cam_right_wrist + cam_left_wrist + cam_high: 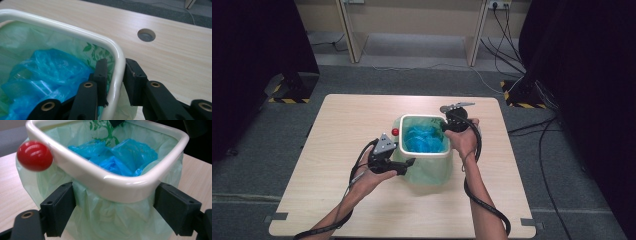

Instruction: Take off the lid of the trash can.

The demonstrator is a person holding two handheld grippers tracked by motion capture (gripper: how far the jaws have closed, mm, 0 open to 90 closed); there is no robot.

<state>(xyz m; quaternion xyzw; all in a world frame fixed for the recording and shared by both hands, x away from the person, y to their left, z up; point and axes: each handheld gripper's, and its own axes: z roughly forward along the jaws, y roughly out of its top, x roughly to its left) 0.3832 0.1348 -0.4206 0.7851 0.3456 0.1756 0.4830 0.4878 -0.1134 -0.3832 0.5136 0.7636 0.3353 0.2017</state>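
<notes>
Glossy, seemingly plastic bin rim (75, 28)

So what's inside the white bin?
The bin is lined with a pale green bag, and crumpled blue plastic lies inside it. Whatever sits under the blue plastic is covered.

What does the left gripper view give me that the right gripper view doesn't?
Left gripper view: the red ball on the bin's rim, and the left claw open around the bin's near side, its jaws beside the green liner.

Right gripper view: the right claw straddling the rim, one jaw inside and one outside, plus a round hole in the table.

Both: the white bin, its leaf-printed liner and the blue bag inside.
</notes>
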